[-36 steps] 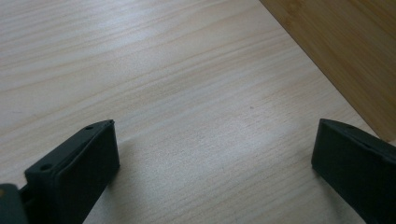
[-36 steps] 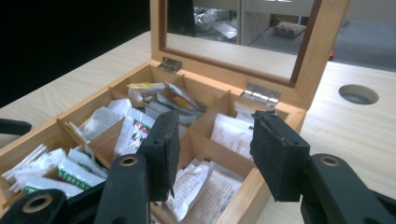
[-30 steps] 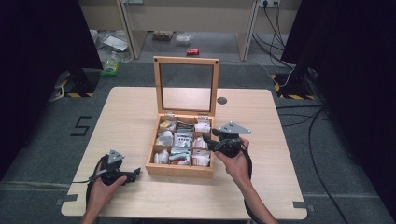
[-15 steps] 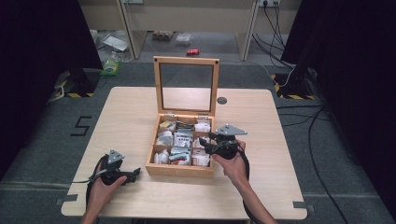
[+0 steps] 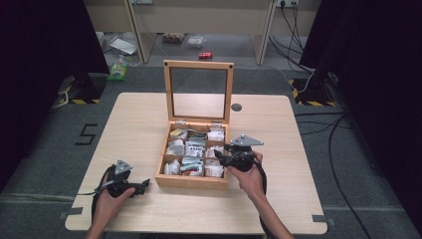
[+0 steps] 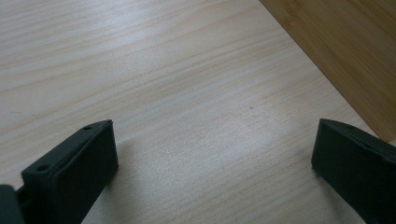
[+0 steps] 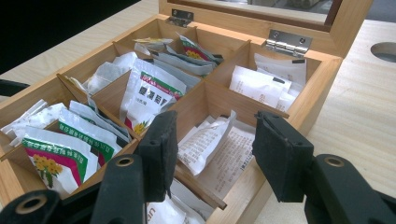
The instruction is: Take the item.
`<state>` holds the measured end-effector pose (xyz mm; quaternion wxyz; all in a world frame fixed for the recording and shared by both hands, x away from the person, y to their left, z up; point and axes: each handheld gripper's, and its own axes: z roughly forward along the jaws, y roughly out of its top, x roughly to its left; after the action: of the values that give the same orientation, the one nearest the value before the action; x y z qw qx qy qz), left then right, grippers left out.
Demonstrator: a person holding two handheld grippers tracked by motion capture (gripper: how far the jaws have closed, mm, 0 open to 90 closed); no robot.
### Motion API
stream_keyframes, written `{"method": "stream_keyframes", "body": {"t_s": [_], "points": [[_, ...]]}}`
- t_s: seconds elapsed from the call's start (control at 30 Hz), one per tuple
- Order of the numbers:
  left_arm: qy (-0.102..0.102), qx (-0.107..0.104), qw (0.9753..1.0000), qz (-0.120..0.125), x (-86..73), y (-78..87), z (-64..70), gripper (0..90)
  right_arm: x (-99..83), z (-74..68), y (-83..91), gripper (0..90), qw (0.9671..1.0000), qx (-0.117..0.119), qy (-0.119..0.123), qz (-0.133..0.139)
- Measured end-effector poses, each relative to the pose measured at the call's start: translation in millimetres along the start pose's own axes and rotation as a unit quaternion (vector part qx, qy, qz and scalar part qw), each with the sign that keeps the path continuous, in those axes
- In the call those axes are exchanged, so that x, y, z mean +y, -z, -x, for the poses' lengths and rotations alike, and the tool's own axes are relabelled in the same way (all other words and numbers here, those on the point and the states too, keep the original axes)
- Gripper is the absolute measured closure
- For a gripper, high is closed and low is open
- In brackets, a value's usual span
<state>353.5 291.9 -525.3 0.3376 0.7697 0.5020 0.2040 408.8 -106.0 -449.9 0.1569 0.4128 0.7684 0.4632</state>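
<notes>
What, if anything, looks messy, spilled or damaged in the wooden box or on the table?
Nothing stands out. The wooden box sits square on the table with its lid upright. The packets lean unevenly in their compartments, but none has spilled out. The right gripper is open over the middle right compartment; the left gripper is open above bare tabletop.

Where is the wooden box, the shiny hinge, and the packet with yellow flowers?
wooden box [image 5: 191, 182], high view, on its front wall.
shiny hinge [image 7: 288, 41], right gripper view, on the metal plate.
packet with yellow flowers [image 7: 53, 158], right gripper view, on its printed front.
</notes>
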Motion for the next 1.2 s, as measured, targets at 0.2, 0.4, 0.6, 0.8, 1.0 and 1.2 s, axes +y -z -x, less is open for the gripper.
{"method": "stream_keyframes", "body": {"t_s": [0.2, 0.4, 0.6, 0.8, 1.0, 1.2], "points": [[-0.001, 0.000, 1.0000, 0.000, 0.3, -0.3, -0.1, 0.0, -1.5, 0.7, -2.8, 50.0, 0.9999, -0.007, 0.005, -0.008], [-0.001, -0.001, 1.0000, 0.000, 0.4, -0.4, -0.1, 0.0, -2.0, 2.5, -3.4, 50.3, 0.9998, -0.014, 0.008, -0.013], [-0.001, -0.001, 1.0000, 0.000, 0.6, -0.7, -0.1, 0.0, -1.8, 4.1, -5.8, 52.3, 0.9997, -0.014, 0.012, -0.013], [-0.001, -0.001, 1.0000, 0.000, 0.6, -0.7, -0.1, 0.0, -0.5, 1.1, -8.9, 54.6, 0.9993, -0.015, 0.030, -0.017], [-0.001, -0.001, 1.0000, 0.000, 0.6, -0.7, -0.1, 0.0, -0.8, -3.0, -14.2, 55.8, 0.9992, -0.007, 0.032, -0.022], [-0.001, -0.001, 1.0000, 0.000, 0.6, -0.7, 0.0, 0.0, -1.0, -5.9, -21.1, 58.3, 0.9988, -0.009, 0.040, -0.026]]}}
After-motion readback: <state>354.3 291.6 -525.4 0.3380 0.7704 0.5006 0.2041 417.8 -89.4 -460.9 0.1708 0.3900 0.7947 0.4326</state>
